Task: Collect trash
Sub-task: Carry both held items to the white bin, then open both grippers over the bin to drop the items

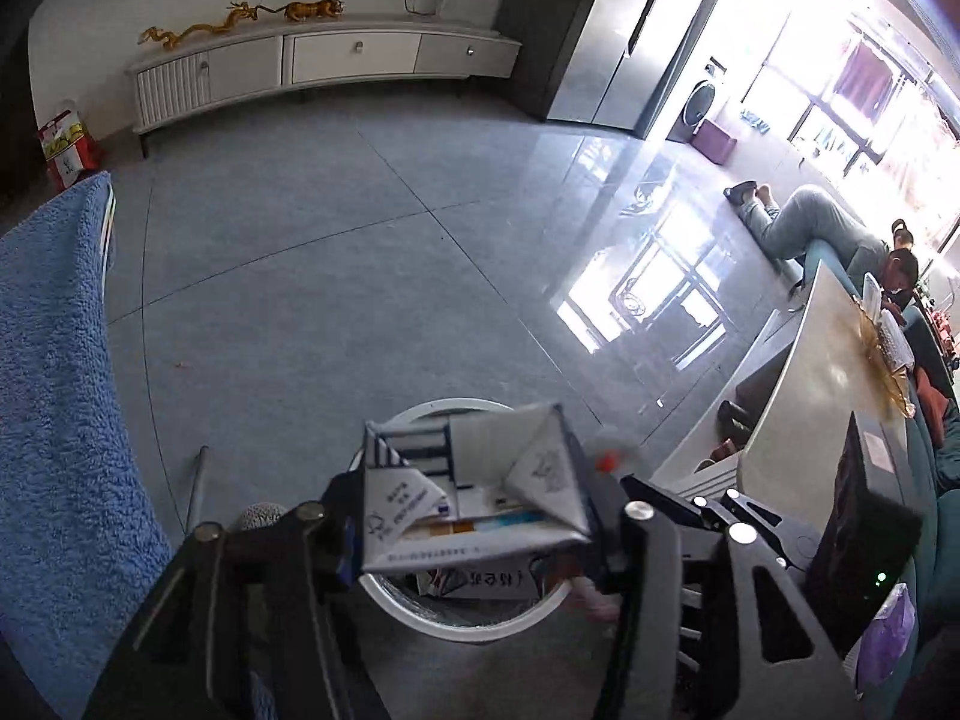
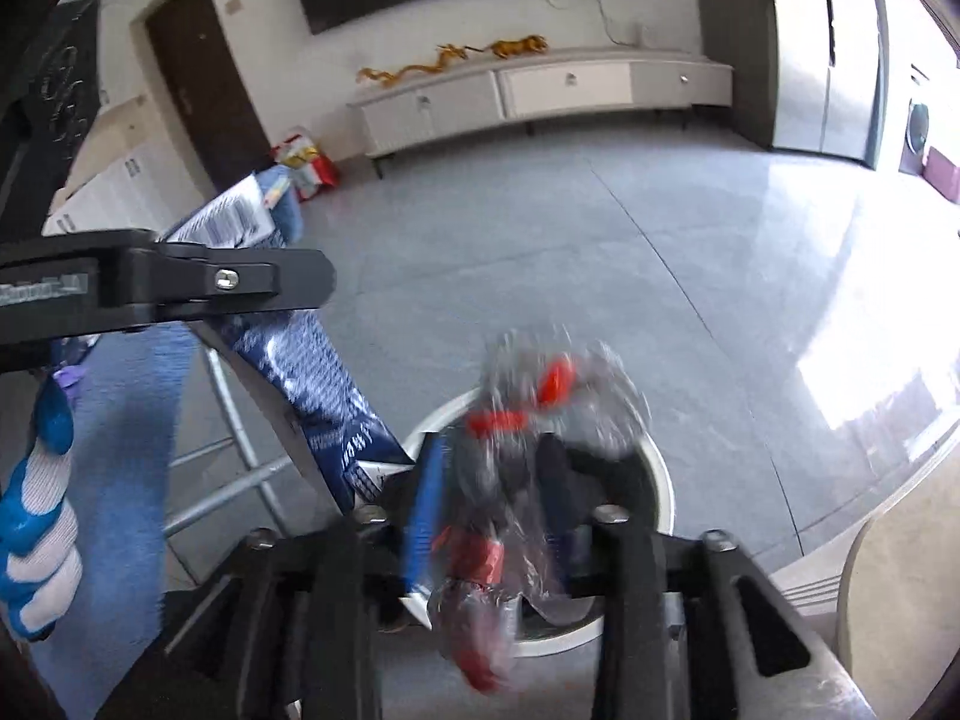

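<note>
My left gripper (image 1: 474, 516) is shut on a white and blue drink carton (image 1: 474, 492), held right above the round white trash bin (image 1: 474, 630) on the floor. My right gripper (image 2: 492, 516) is shut on a crumpled clear plastic wrapper with red print (image 2: 510, 480), blurred, above the same bin (image 2: 657, 480). The carton (image 2: 312, 372) and the left gripper's finger (image 2: 240, 279) show at the left of the right wrist view. Paper trash lies inside the bin.
A blue towel (image 1: 54, 408) hangs on a metal rack (image 2: 240, 420) left of the bin. A beige table (image 1: 834, 396) with a black box (image 1: 864, 516) stands right. A white TV cabinet (image 1: 324, 66) lines the far wall. A person (image 1: 822, 228) lies on the sofa.
</note>
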A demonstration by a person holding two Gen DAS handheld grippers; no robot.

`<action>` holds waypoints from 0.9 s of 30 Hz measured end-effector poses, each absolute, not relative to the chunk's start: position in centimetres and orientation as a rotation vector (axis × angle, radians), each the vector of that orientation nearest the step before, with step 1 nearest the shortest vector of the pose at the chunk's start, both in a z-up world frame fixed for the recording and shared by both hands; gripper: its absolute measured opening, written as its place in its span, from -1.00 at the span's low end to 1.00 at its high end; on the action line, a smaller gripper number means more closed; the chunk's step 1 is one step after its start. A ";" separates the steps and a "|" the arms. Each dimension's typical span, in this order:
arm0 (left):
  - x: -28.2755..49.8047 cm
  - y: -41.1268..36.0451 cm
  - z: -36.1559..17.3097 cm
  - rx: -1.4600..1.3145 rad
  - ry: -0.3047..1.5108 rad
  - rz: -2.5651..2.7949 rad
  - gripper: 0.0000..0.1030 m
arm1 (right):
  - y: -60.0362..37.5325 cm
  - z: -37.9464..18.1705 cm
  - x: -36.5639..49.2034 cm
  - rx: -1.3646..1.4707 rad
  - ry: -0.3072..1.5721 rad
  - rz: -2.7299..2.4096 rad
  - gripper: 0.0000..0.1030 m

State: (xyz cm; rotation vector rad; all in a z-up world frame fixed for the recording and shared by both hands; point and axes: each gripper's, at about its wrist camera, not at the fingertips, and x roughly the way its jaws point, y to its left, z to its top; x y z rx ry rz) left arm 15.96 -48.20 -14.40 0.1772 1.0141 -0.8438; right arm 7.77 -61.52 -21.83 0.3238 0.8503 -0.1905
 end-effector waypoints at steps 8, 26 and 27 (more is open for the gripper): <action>15.8 -46.2 -14.5 0.160 1.011 -0.836 0.03 | -61.7 -22.3 7.5 0.355 0.859 -0.213 -0.16; 10.0 -34.1 -4.1 0.157 0.644 -0.608 0.03 | -55.3 -11.8 3.9 0.278 0.651 -0.105 0.01; 9.5 -33.0 -3.3 0.154 0.620 -0.593 0.03 | -54.7 -11.2 3.8 0.271 0.638 -0.096 0.03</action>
